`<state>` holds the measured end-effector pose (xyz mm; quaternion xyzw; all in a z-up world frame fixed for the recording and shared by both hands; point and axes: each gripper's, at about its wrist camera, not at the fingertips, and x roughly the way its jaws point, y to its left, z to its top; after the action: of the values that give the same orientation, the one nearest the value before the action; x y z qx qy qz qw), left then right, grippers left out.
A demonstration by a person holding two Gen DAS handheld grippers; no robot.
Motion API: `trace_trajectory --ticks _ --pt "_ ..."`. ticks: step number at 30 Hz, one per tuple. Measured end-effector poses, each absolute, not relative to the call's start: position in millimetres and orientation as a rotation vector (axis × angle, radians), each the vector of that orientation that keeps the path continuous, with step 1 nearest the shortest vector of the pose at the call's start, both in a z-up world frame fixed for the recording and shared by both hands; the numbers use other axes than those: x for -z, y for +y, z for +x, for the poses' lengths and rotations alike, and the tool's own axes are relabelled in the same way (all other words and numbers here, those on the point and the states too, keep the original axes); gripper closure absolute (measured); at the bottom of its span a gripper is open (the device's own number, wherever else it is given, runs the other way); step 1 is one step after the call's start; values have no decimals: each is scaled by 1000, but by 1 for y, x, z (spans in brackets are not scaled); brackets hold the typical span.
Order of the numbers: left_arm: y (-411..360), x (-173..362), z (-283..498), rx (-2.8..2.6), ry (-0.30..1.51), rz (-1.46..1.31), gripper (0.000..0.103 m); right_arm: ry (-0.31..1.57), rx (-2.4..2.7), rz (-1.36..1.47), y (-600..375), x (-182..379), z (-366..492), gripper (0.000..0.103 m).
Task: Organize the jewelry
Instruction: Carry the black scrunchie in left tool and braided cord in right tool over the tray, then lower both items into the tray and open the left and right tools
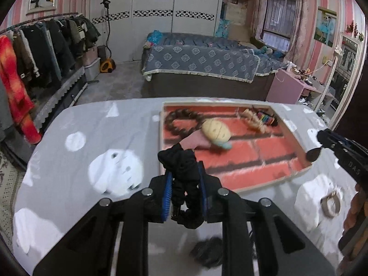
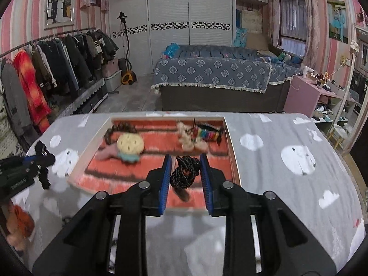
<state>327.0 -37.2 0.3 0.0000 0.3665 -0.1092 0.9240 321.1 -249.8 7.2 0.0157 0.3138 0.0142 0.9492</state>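
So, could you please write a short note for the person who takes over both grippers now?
Left gripper: shut on a black braided cord, held above the table.
Right gripper: shut on a black speckled cord with a dark pendant hanging, over the tray.
Done: bead bracelet, round cream charm and colourful piece lie in the tray.
Left: place both cords; a ring-shaped piece remains on the table.
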Motion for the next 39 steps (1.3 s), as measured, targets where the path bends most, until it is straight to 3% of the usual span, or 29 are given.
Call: trace_trajectory --ticks 12,23,39 --pt "-82 -17 393 263 718 19 82 645 20 8 -261 -1 398 77" --pt "-83 38 427 250 828 32 82 706 49 13 -272 44 427 77" --pt "-77 73 447 262 909 9 82 738 101 -20 -278 74 444 77"
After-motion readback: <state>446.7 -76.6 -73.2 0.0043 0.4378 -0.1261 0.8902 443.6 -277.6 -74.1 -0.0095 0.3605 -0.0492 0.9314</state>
